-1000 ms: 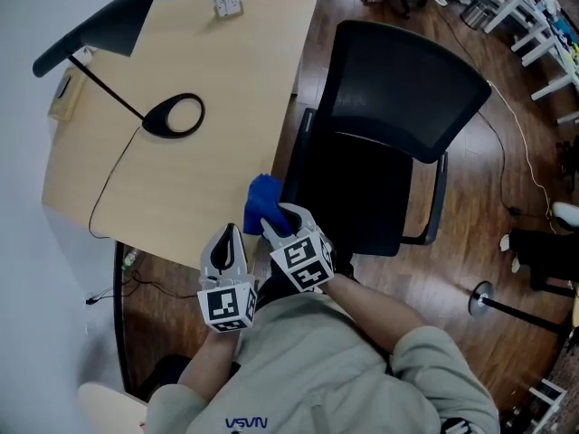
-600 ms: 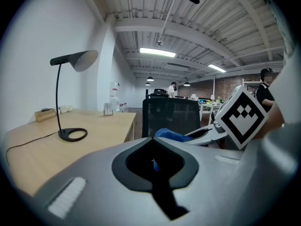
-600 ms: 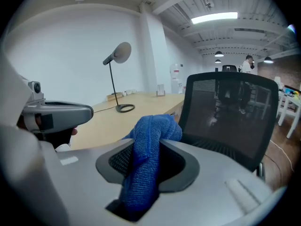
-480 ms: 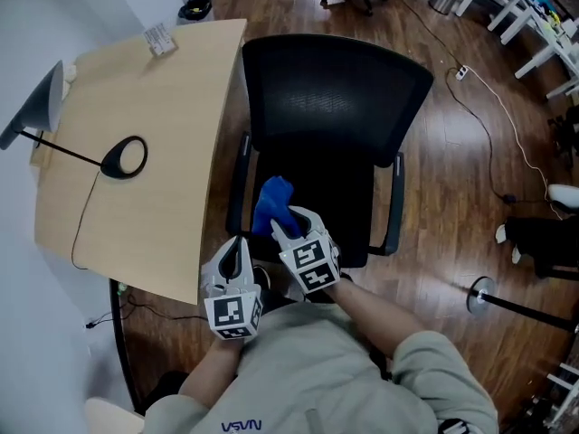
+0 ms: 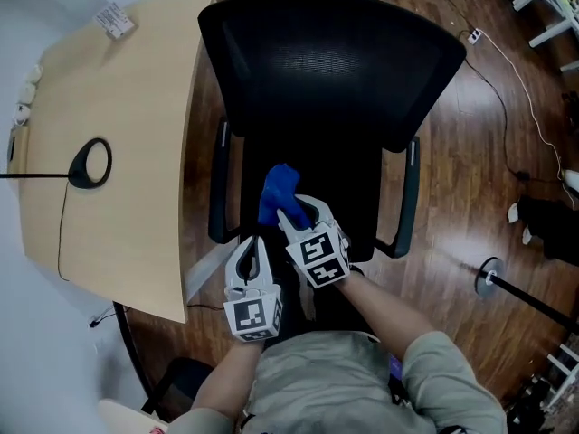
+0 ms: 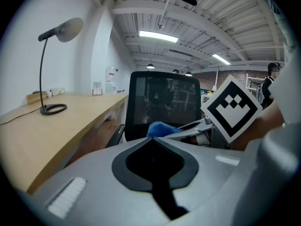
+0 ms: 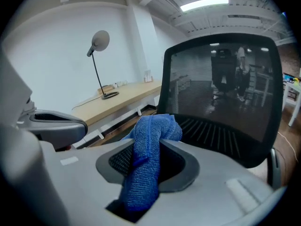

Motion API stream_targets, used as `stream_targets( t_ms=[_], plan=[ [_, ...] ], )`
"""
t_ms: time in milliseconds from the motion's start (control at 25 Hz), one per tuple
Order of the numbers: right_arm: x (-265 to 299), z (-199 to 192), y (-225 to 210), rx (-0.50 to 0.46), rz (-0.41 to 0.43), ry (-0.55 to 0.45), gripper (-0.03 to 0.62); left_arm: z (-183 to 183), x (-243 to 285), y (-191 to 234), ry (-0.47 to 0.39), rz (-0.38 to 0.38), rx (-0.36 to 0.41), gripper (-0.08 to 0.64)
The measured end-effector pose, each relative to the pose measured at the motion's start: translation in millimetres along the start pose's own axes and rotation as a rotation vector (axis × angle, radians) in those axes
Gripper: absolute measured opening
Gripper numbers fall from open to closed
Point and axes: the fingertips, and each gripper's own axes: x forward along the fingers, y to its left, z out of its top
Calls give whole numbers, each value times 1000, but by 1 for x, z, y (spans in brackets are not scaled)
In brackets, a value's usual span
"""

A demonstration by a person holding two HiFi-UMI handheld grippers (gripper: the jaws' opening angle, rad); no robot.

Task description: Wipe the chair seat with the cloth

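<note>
A black office chair stands in front of me, its seat (image 5: 348, 197) below the mesh backrest (image 5: 330, 61). My right gripper (image 5: 294, 209) is shut on a blue cloth (image 5: 278, 191), which bunches up past its jaws over the left front part of the seat. The right gripper view shows the cloth (image 7: 149, 142) running through the jaws, with the backrest (image 7: 225, 88) behind. Just left of it and nearer to me, my left gripper (image 5: 247, 247) is over the seat's front left corner, jaws together and holding nothing. Its view shows the cloth (image 6: 162, 127) and the right gripper's marker cube (image 6: 231, 108) ahead.
A light wooden desk (image 5: 118, 107) lies left of the chair, with a lamp base (image 5: 88, 163) and its cord. Armrests (image 5: 220, 183) (image 5: 409, 197) flank the seat. On the wooden floor to the right are a round stand base (image 5: 488, 277) and a cable (image 5: 529, 116).
Both grippers, the right one still carrying the cloth, have moved from the desk's edge to above the chair seat and come lower. The chair now sits in the middle of the head view.
</note>
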Motion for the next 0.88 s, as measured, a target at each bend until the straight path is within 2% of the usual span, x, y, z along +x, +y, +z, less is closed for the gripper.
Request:
stream_targets(
  t_ms=[240, 360, 640, 880],
  plan=[
    [80, -20, -27, 20, 20, -42, 120, -45, 66, -1, 29, -83, 68, 5],
    [122, -40, -40, 63, 19, -19, 118, -72, 89, 5, 40, -96, 54, 5],
    [202, -72, -50, 22, 39, 59, 118, -136, 124, 34, 109, -34, -46, 5],
    [250, -81, -54, -1, 42, 120, 117, -150, 149, 63, 105, 36, -97, 5]
  ],
)
